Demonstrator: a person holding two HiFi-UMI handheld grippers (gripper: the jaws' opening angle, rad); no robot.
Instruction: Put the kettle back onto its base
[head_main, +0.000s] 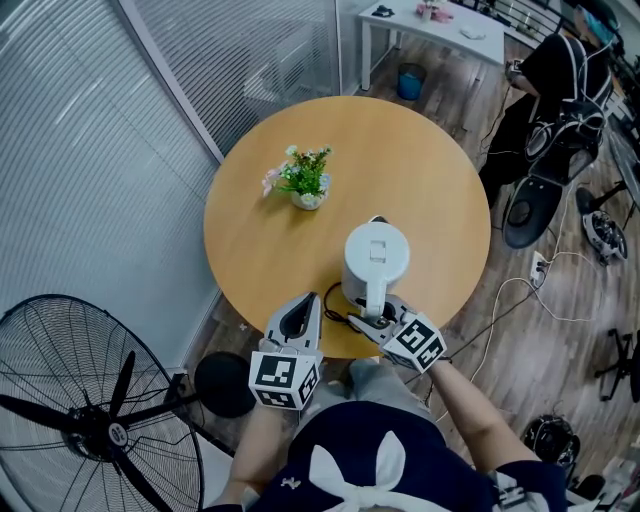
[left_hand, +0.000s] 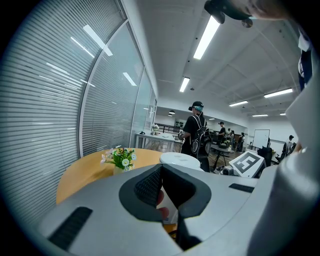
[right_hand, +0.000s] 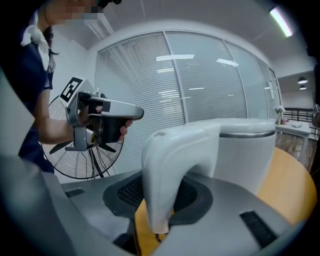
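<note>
A white electric kettle (head_main: 376, 252) stands near the front edge of the round wooden table (head_main: 260, 240), its handle (head_main: 375, 298) turned toward me. My right gripper (head_main: 379, 319) is shut on that handle; in the right gripper view the handle (right_hand: 161, 165) fills the gap between the dark pads, with the kettle body (right_hand: 250, 150) beyond. The base is hidden under the kettle; only a black cord (head_main: 334, 303) shows beside it. My left gripper (head_main: 307, 303) hovers left of the kettle with its jaws together and nothing held. From the left gripper (left_hand: 160, 170), the kettle lid (left_hand: 180, 159) shows just past the jaws.
A small potted flower (head_main: 306, 184) sits on the table behind and left of the kettle. A standing fan (head_main: 90, 410) is on the floor at the left. At the back right are a person in black (head_main: 560, 70), a white desk (head_main: 430, 25) and floor cables (head_main: 520, 290).
</note>
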